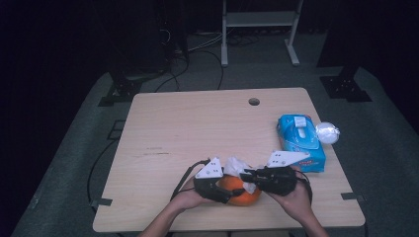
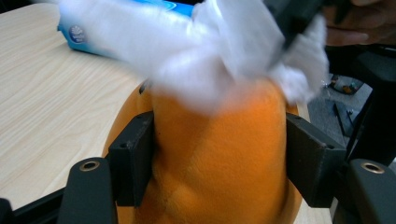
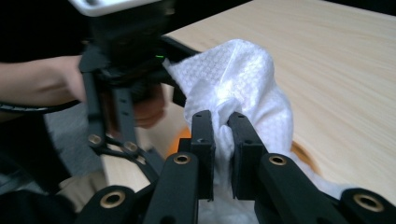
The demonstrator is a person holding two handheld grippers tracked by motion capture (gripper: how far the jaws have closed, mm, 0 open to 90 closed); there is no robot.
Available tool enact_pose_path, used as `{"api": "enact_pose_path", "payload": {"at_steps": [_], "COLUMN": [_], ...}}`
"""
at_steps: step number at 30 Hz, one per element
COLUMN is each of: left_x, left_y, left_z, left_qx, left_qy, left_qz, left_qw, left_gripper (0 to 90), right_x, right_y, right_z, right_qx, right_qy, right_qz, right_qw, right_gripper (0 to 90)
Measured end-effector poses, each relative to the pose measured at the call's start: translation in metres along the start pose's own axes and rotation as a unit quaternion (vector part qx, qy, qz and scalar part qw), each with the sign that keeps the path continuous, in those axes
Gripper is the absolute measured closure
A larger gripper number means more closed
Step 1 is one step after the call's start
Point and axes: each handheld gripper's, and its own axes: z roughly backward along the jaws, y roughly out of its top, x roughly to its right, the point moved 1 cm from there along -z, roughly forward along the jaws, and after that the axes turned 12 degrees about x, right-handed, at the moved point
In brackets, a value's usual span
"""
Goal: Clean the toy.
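In the high view, both hands meet at the near edge of the table (image 1: 163, 128): the left gripper (image 1: 228, 193) clamps an orange plush toy (image 1: 243, 196) from the side while the right gripper (image 1: 246, 175) comes in above it with a white wipe (image 1: 235, 166) — one tool steadies the toy so the other can rub it. The blue wipe pack (image 1: 300, 143) lies well apart toward the right edge, a crumpled ball of clear film (image 1: 327, 132) just beside it, both parked out of the working area. In the left gripper view, the orange plush toy (image 2: 219, 158) sits squarely between the two black jaws, which press into its soft flanks and dent them slightly; held this way its top faces the white wipe (image 2: 205, 51) draped and blurred over it, with the blue wipe pack (image 2: 88, 32) behind on the wood. In the right gripper view, the jaws are pinched tight on a fold of the white wipe (image 3: 243, 88), the rest billowing free as a pad — a firm pinch, I judge, so the cloth does not slip while wiping. A sliver of the orange plush toy (image 3: 182, 137) peeks below, and the left gripper (image 3: 126, 70) stands just beyond it.
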Motion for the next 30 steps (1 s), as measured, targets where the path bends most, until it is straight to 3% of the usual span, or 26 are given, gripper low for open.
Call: {"api": "enact_pose_path", "payload": {"at_steps": [2,4,9,13,16,18,25,26,30], "left_x": [0.0,0.0,0.001,0.002,0.005,0.006,0.007,0.008,0.01], "left_y": [0.0,0.0,-0.001,-0.001,0.0,-0.001,-0.001,0.0,0.0], "left_z": [0.0,0.0,-0.003,-0.004,-0.006,-0.006,-0.007,-0.005,-0.007], "left_qx": [-0.002,0.001,0.006,0.004,0.0,0.002,0.001,-0.003,-0.006], "left_qy": [0.001,0.0,-0.003,-0.005,-0.009,-0.009,-0.018,-0.019,-0.022], "left_qz": [-0.003,0.001,-0.003,-0.007,-0.009,-0.006,-0.013,-0.016,-0.025], "left_qw": [1.0,1.0,1.0,1.0,0.9999,0.9999,0.9998,0.9997,0.9994], "left_gripper": [31.8,32.0,32.1,32.1,32.0,32.0,32.4,32.4,32.1], "right_x": [-0.004,-0.004,0.015,0.009,-0.005,-0.011,0.012,0.021,0.025], "right_y": [0.001,0.001,-0.002,0.0,0.0,-0.001,-0.002,-0.004,-0.006], "right_z": [-0.004,-0.004,0.009,0.006,-0.006,-0.013,0.001,0.01,0.014], "right_qx": [-0.007,-0.008,0.003,-0.001,-0.003,-0.016,-0.003,-0.001,0.005], "right_qy": [-0.008,-0.011,-0.032,-0.027,0.004,-0.005,-0.044,-0.059,-0.054], "right_qz": [0.021,0.022,-0.011,-0.004,-0.001,0.019,-0.003,-0.013,-0.034], "right_qw": [0.9997,0.9997,0.9994,0.9996,1.0,0.9997,0.999,0.9982,0.9979], "right_gripper": [81.2,81.3,81.4,81.3,81.3,81.4,81.4,81.4,81.5]}}
